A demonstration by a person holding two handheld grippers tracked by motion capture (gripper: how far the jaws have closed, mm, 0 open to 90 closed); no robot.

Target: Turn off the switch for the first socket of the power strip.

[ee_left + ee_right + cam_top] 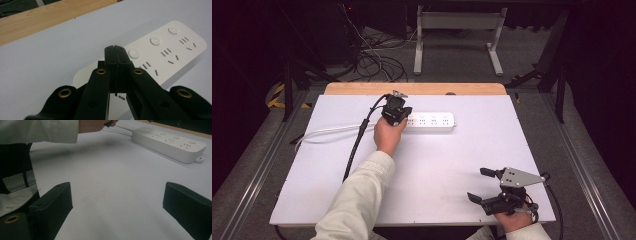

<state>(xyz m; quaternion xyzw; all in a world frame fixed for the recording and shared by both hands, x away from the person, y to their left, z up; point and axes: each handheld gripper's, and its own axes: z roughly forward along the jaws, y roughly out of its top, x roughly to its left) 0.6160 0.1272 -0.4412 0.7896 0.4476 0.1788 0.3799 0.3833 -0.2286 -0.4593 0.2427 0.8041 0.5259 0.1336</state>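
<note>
A white power strip (432, 121) lies across the far middle of the white table top, its white cable (332, 131) trailing off to the left. My left gripper (396, 116) is at the strip's left end, jaws pressed together with nothing between them. In the left gripper view its shut tips (115, 48) hover over the strip (165, 55) beside the nearest round button (134, 53). My right gripper (479, 184) rests near the front right corner, jaws wide apart and empty. The right gripper view shows the strip (170, 143) far ahead of the open gripper (120, 205).
The white board (437, 165) covers a wooden table whose edge (412, 89) shows at the back. Dark floor, loose cables (372, 60) and a white metal frame (457, 30) lie beyond. A sleeve (40, 131) reaches across the right gripper view.
</note>
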